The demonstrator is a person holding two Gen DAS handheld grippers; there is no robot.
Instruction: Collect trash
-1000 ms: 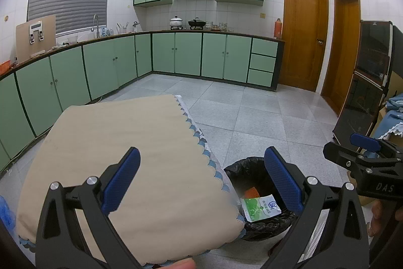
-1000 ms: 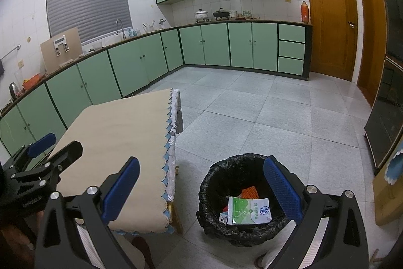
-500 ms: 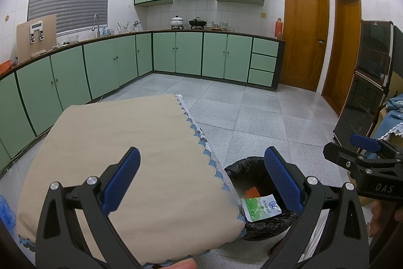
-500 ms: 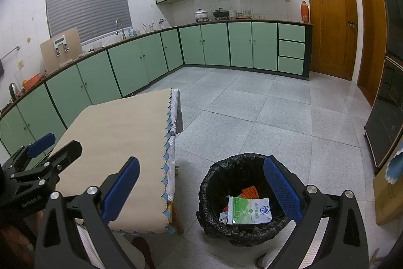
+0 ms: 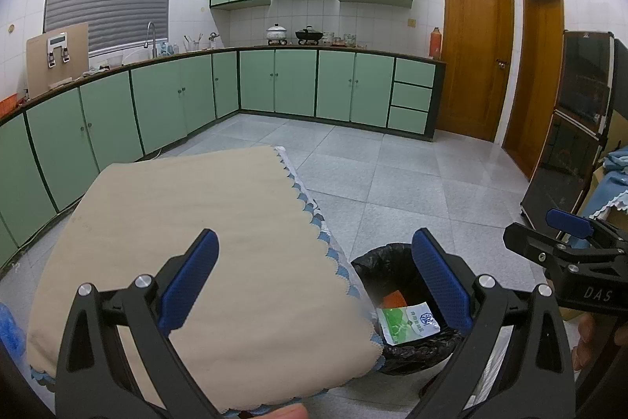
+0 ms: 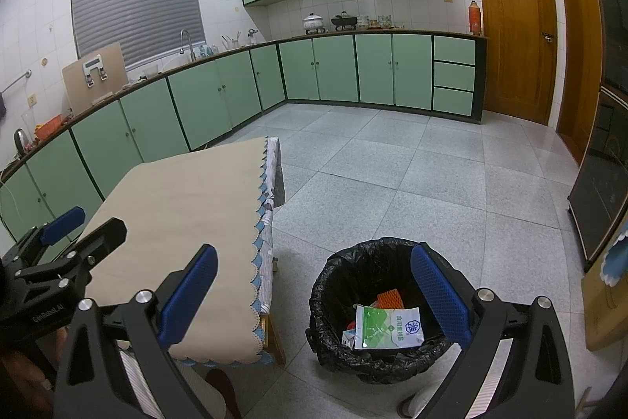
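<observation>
The trash bin (image 5: 396,305) is half hidden behind the tablecloth's (image 5: 204,254) near-right corner in the left wrist view. Stuff under the green-white packet (image 6: 388,326) is buried, can't tell what. Countertop clutter by the faucet (image 6: 186,44) is too tiny to make out.

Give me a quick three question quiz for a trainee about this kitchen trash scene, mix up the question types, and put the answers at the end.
1. True or false: the green and white packet lies on the table.
2. Multiple choice: the left gripper and right gripper are A) both open and empty, B) both shut, C) one shut on trash.
3. Fill in: the trash bin stands on the floor, lined with a ____ bag.

Key: 1 false, it is in the bin. 2 A. 3 black.
</observation>
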